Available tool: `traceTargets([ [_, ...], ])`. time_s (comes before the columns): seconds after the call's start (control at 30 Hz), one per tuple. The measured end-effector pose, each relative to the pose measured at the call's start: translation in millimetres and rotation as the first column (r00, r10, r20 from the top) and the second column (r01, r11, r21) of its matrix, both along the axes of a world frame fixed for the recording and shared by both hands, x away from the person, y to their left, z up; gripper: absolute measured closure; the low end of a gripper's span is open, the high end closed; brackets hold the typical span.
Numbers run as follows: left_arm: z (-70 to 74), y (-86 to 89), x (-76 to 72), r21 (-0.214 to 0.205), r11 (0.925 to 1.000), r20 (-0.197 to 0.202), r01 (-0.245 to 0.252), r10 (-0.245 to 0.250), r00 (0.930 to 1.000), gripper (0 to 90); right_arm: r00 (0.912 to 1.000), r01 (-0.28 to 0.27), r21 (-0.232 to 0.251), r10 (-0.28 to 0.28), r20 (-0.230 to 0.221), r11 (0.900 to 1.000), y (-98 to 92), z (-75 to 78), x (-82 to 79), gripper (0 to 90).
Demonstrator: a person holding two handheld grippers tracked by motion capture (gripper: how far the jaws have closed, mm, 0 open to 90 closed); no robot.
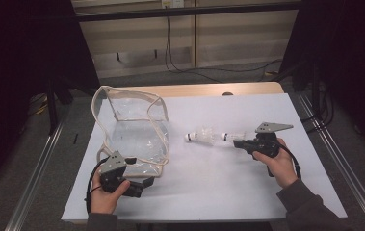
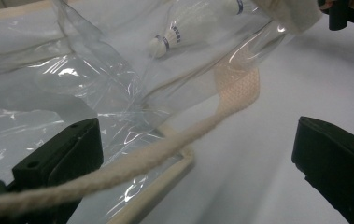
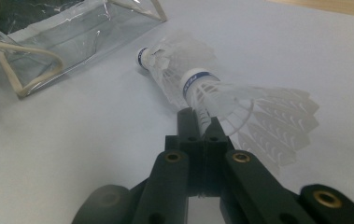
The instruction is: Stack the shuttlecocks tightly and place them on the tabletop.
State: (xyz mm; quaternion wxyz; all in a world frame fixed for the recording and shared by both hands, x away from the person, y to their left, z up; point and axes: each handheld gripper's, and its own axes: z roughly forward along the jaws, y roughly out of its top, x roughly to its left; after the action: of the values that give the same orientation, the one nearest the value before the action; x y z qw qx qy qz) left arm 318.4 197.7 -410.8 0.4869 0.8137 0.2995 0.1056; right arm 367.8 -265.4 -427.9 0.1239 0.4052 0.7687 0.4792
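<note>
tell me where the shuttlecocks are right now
In the high view the two shuttlecocks lie nested mid-table, right of the clear bag; the right gripper is shut on the nearer one's feathers.

On the table [image 1: 209, 192], the plastic bag [image 1: 132, 127] stands on the left half, reaching from near the far edge towards the near edge, with its cord handle [image 2: 132, 161] trailing at its near right corner. The left gripper [image 1: 144, 184] sits at the bag's near edge, close to the table's near left corner, the cord passing between its spread jaws. Right of the bag, near the table's middle, lie two shuttlecocks [image 1: 209, 136] nested in a row, and the right gripper [image 1: 238, 143] is just right of them, clamped on the feathers of the right-hand one.
</note>
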Motion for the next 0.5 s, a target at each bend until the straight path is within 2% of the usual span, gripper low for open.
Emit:
traceTargets([
  [0.5, -0.1, -0.2, 0.1, -0.002, 1.0, 0.0, -0.001, 0.001, 1.0, 1.9, 1.0, -0.005, -0.011, 0.005, 0.008, 0.9999, 0.9, 0.7, 4.1, 89.9],
])
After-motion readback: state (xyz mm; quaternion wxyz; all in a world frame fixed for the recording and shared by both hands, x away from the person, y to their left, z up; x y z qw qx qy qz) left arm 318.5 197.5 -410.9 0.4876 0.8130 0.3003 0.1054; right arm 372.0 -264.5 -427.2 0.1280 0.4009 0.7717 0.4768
